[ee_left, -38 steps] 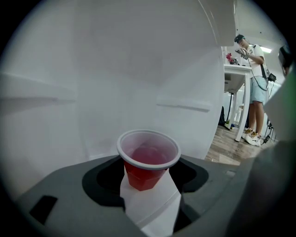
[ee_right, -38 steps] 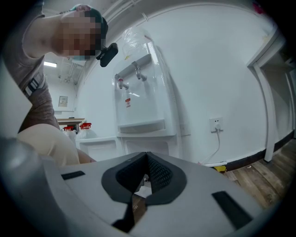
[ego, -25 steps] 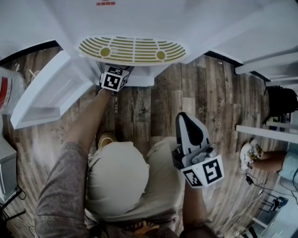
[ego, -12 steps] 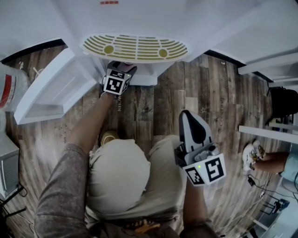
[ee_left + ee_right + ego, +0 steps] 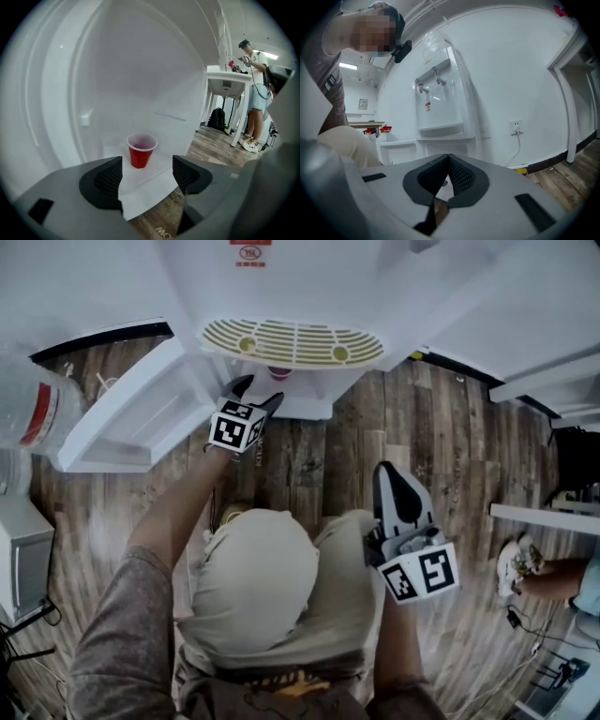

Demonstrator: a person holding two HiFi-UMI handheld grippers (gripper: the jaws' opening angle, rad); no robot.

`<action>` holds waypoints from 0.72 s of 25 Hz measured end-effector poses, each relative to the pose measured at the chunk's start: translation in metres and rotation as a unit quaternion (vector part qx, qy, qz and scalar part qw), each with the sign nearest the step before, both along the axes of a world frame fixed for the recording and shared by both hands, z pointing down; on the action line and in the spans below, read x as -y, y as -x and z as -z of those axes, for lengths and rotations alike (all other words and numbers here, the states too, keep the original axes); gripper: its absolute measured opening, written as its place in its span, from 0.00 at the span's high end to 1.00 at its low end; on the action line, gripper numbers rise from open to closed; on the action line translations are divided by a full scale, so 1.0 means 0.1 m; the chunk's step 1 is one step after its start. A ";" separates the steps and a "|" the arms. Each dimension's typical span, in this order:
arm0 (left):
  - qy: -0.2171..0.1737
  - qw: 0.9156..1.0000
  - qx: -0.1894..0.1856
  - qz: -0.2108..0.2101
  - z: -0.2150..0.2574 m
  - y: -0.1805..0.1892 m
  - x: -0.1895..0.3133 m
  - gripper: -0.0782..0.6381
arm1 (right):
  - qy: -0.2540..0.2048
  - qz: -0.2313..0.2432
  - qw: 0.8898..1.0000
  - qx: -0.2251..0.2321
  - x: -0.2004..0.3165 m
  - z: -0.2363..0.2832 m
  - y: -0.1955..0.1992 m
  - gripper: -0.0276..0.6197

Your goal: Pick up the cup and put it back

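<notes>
Left gripper view: one red cup (image 5: pixel 141 150), pale-rimmed and upright, stands on a white shelf (image 5: pixel 161 163) beyond the left claw (image 5: pixel 147 174), its jaws wide apart and clear of it. Right gripper view: right claw (image 5: pixel 449 174) pinched together, empty. Head view: two claws, one cup.

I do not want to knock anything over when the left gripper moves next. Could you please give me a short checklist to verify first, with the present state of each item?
1. Red cup stands upright on the white shelf: ok.
2. Left gripper has its jaws apart, with nothing pressed between the pads: ok.
3. The cup stands beyond the left jaws and is not touching them: ok.
4. Right gripper is shut, empty and away from the shelf: ok.
5. Cabinet door is swung open, clear of the left gripper: ok.
6. The cup is empty inside: cannot tell.
</notes>
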State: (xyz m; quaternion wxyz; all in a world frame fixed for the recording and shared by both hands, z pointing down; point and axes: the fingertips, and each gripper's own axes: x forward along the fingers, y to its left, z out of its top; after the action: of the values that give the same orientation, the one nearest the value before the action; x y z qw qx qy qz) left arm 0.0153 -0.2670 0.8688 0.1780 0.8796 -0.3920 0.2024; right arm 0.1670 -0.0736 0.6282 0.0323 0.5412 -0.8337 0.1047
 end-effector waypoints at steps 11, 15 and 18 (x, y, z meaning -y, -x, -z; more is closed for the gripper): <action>-0.009 0.998 -0.057 0.004 0.87 0.38 -0.60 0.45 | 0.001 0.017 1.000 0.000 -0.05 0.03 0.08 0.95; -0.014 0.998 -0.069 0.005 1.13 0.52 -0.84 0.45 | 0.004 0.024 1.000 -0.001 -0.04 0.00 0.10 0.95; -0.021 0.997 -0.072 0.002 1.33 0.61 -0.99 0.45 | 0.009 0.028 1.000 -0.003 -0.05 -0.02 0.11 0.95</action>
State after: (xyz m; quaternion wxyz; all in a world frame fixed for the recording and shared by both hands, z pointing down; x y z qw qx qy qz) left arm -0.0458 -0.1676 0.7359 0.1876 0.8946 -0.3845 0.1294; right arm 0.1557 -0.0689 0.6305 0.0422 0.5181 -0.8472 0.1096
